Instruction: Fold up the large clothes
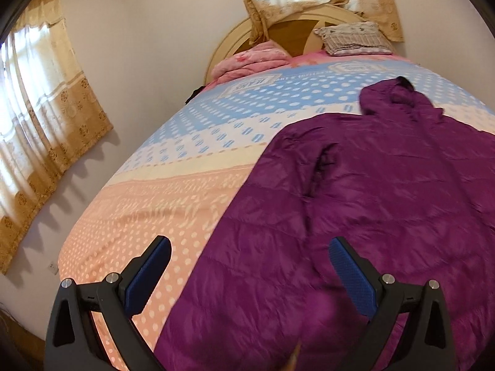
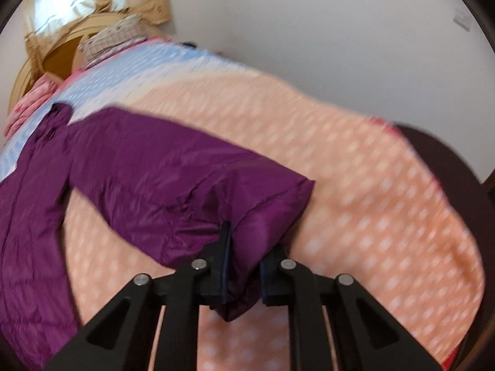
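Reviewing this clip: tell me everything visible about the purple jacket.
The purple jacket is a shiny, quilted, puffy hooded coat, spread mostly flat on the dotted bedspread, hood toward the headboard. One sleeve lies along its body; the other stretches outward, its cuff end pinched and lifted by the right gripper. The left gripper is open above the hem area, apparently not touching.

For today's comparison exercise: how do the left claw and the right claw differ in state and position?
The left claw is open, its blue-padded fingers spread and holding nothing; the right claw is shut on the cuff of the purple quilted jacket's sleeve. The left hangs over the jacket's body; the right holds the sleeve out sideways. Both are black two-finger claws over the dotted bedspread.
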A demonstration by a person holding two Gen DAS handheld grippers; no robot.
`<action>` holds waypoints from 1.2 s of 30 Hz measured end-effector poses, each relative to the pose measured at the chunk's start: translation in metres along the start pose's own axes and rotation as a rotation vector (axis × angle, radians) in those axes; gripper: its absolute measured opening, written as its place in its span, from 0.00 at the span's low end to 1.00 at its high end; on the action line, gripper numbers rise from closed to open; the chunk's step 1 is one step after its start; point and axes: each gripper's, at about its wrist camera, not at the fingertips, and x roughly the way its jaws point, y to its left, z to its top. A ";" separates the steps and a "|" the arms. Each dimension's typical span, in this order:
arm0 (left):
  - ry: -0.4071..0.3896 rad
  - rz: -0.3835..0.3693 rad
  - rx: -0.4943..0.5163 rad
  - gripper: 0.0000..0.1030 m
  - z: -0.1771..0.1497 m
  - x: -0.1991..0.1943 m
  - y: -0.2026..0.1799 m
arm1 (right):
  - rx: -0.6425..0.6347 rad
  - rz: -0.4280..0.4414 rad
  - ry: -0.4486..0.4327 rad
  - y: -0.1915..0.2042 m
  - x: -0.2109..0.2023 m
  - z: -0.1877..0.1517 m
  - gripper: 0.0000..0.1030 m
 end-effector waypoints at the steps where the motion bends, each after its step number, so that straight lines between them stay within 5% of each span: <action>1: 0.012 0.004 -0.002 0.99 0.003 0.007 0.002 | -0.006 -0.012 -0.020 0.000 -0.005 0.007 0.15; 6: 0.032 0.045 -0.016 0.99 0.017 0.031 0.010 | -0.093 -0.022 -0.162 0.035 -0.037 0.043 0.14; 13: 0.017 0.041 -0.017 0.99 0.032 0.037 0.007 | -0.317 0.048 -0.296 0.148 -0.062 0.056 0.14; 27: -0.016 0.037 0.065 0.99 0.025 0.028 0.001 | -0.634 0.329 -0.293 0.363 -0.027 0.001 0.14; 28: -0.019 0.045 0.067 0.99 0.025 0.026 0.003 | -0.645 0.345 -0.295 0.371 -0.024 -0.005 0.19; 32: -0.018 0.066 0.039 0.99 0.027 0.021 0.011 | -0.668 0.469 -0.311 0.366 -0.036 -0.028 0.71; 36: -0.019 0.030 0.000 0.99 0.035 0.015 -0.001 | -0.662 0.486 -0.337 0.339 -0.051 -0.036 0.71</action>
